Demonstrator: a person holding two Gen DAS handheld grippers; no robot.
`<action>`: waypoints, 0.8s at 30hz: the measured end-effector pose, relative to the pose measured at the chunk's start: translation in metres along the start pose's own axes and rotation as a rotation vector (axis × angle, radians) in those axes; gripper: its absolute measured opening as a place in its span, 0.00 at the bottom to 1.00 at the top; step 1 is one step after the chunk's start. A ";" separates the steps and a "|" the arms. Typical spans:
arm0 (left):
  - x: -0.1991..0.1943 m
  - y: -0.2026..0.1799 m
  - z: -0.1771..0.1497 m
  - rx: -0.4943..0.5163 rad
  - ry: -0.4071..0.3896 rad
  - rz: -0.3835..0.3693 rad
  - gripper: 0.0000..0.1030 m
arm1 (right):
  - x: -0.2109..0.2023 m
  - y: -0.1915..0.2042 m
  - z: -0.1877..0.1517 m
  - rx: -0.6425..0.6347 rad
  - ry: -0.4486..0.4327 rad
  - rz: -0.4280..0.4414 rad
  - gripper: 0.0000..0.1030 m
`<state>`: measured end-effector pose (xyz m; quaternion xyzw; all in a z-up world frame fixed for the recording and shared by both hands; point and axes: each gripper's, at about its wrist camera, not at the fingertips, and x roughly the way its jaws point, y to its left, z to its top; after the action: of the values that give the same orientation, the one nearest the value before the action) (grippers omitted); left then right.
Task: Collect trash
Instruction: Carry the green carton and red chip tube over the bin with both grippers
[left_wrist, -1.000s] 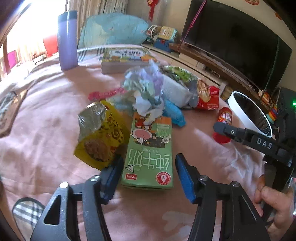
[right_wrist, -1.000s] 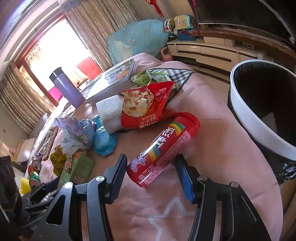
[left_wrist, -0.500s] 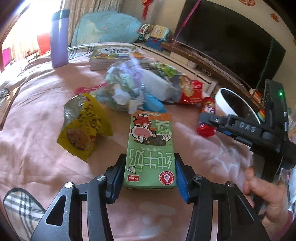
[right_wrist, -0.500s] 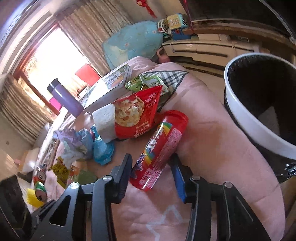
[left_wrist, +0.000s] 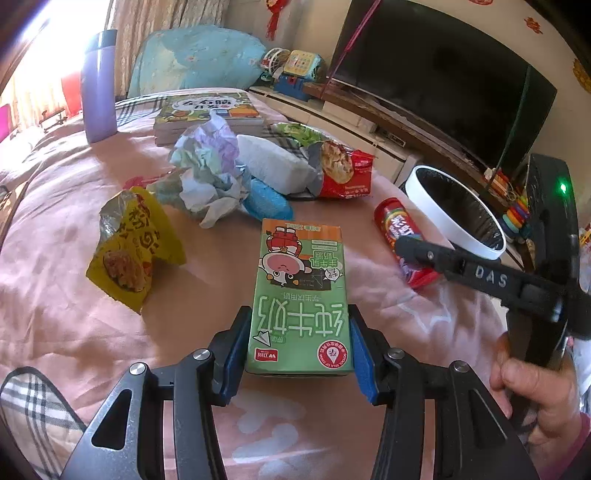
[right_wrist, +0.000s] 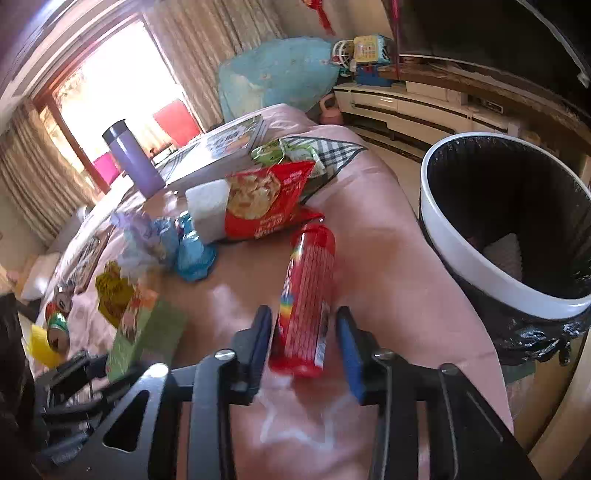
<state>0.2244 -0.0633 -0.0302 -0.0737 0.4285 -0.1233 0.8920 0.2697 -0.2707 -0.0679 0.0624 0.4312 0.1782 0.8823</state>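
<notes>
A: Grippers both angle steeply down over pink quilted bedcover (left_wrist: 55, 314). Left gripper (left_wrist: 299, 343) clamps green rectangular milk carton (left_wrist: 301, 295), blue pads flat against both sides.

B: Right gripper (right_wrist: 303, 339)?

A: Jaws have just been closing; red cylindrical candy tube (right_wrist: 306, 295) lies between them. Left pad touches, right pad seems a sliver off. Bare hand (left_wrist: 535, 398) grips its handle.

B: Room?

A: White-rimmed, black-lined bin (right_wrist: 480, 266) just beyond cover's right edge. Yellow foil snack bag (left_wrist: 129, 251) and crumpled pastel paper (left_wrist: 210, 173) crowd the carton's left and far sides.
</notes>
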 end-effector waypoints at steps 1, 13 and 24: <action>0.000 0.000 0.000 -0.003 0.000 0.001 0.47 | 0.003 0.000 0.002 0.000 -0.003 0.003 0.40; 0.003 -0.030 0.012 0.039 -0.010 -0.036 0.46 | -0.016 -0.010 -0.004 -0.009 -0.049 0.020 0.28; 0.021 -0.086 0.043 0.133 -0.019 -0.110 0.47 | -0.078 -0.063 0.003 0.060 -0.157 -0.013 0.28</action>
<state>0.2568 -0.1504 0.0015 -0.0388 0.4063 -0.1999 0.8908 0.2444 -0.3583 -0.0248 0.0996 0.3662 0.1538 0.9123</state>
